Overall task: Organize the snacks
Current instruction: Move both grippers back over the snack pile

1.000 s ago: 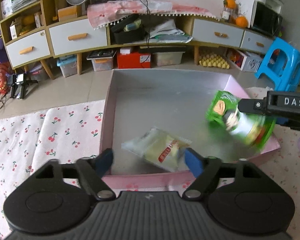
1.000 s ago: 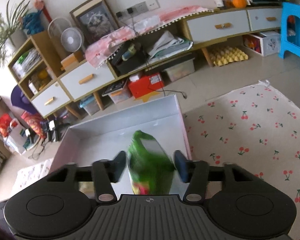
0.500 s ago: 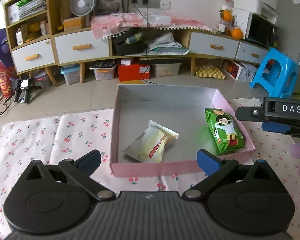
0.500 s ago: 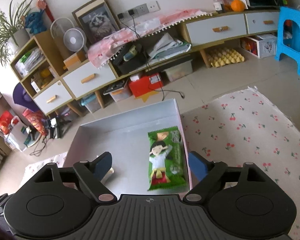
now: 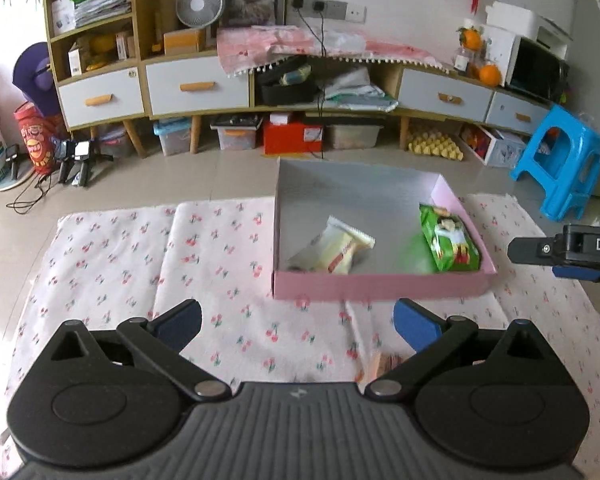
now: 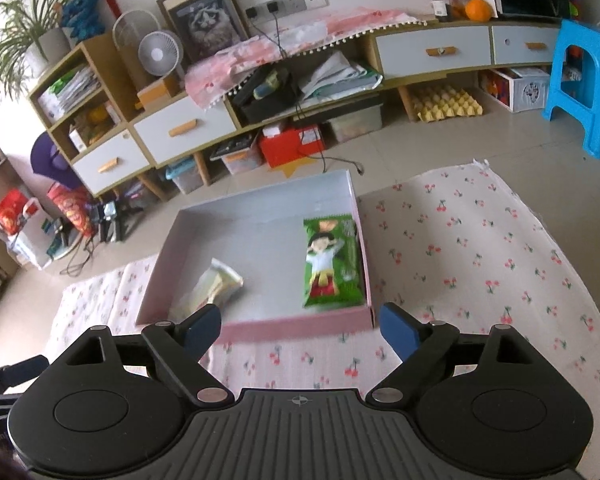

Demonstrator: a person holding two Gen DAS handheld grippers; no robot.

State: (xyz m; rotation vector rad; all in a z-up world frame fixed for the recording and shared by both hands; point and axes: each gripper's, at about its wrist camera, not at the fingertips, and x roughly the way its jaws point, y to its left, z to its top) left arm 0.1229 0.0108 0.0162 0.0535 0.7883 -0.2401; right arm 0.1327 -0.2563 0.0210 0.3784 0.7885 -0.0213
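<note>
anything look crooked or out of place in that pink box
Slightly. The pale yellow snack packet lies diagonally in the pink box, askew to its walls, near the front left corner. The green snack packet lies flat and roughly parallel to the right wall. Nothing looks spilled or torn. Both grippers are open, clear of the box.

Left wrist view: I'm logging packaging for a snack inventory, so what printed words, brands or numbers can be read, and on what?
"DA": white letters on the right gripper, cut off by the frame edge.
Green snack packet in the pink box: cartoon figure, print too blurred to read.
Pale yellow snack packet: red label, unreadable.
Red box under the cabinet: label too small.
</note>
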